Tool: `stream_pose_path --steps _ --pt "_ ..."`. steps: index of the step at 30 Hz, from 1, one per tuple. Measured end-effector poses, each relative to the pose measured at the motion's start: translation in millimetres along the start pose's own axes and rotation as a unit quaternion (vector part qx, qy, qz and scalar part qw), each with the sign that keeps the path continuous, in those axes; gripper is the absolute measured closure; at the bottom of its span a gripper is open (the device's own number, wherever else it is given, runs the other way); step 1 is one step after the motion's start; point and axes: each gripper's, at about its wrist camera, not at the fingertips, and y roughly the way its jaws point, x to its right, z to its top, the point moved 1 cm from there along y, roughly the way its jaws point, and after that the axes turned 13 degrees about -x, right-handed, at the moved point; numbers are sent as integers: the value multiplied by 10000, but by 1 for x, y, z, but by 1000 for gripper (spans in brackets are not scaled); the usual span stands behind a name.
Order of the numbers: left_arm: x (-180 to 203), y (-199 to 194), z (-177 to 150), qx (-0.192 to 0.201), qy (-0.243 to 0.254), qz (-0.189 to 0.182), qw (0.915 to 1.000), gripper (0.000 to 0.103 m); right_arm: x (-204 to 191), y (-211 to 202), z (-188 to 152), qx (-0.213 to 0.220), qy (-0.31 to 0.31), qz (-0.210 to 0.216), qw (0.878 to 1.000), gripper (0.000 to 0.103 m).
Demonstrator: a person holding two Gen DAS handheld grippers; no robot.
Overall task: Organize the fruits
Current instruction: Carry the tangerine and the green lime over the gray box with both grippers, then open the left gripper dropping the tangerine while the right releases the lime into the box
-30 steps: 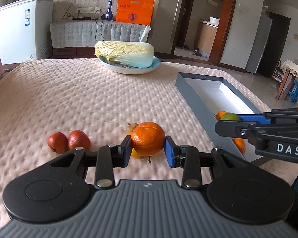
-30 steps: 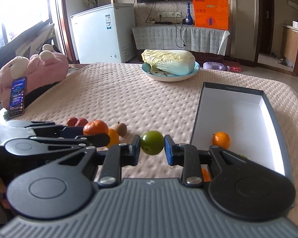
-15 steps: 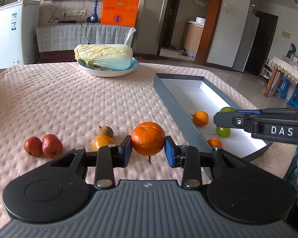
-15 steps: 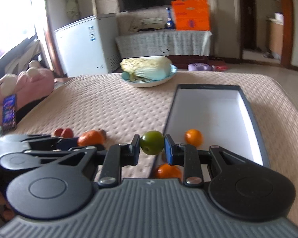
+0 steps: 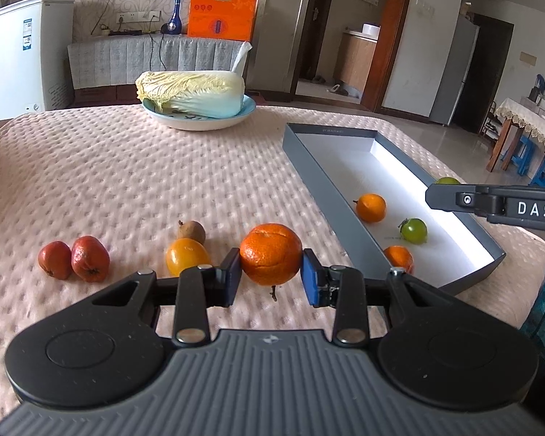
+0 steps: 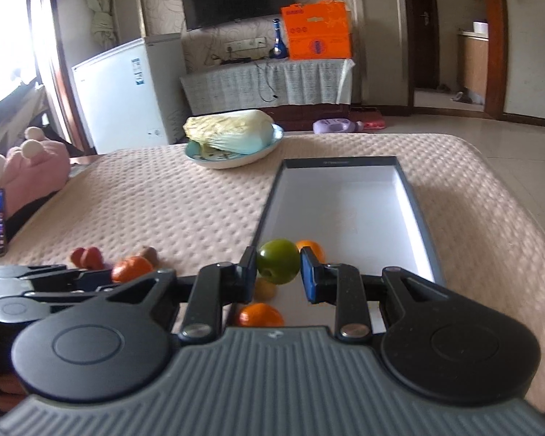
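Now the left tool (image 5: 271, 277) clamps an orange (image 5: 270, 253). The right tool (image 6: 278, 273) clamps a green fruit (image 6: 277, 266) over the grey tray (image 6: 416, 196), which holds three fruits.

A pink dotted cloth (image 5: 127, 167) covers the table. On it, lower left, lie two red fruits (image 5: 74, 261), a yellow fruit (image 5: 186, 256) and a brown one (image 5: 191, 230). At the top stands a plate (image 5: 200, 120), at right a grey box (image 5: 330, 196).

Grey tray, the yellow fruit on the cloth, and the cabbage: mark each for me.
Grey tray (image 5: 330, 196): left wrist view, on its near side wall.
Yellow fruit (image 5: 185, 259): left wrist view, middle of its skin.
Cabbage (image 5: 196, 92): left wrist view, middle of the head, lying on the plate.
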Motion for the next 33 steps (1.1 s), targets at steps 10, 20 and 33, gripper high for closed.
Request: stream_pose_path --steps 10,20,33 --pt "13 -5 -1 90 191 -162 9996 63 14 9 -2 -141 237 -284 9992 74" --pt "8 -10 -3 61 125 -317 9994 63 28 29 -3 -459 747 -530 9947 73" --pt "16 -11 -6 55 285 -406 9988 63 42 40 -9 -953 1114 -810 9859 73"
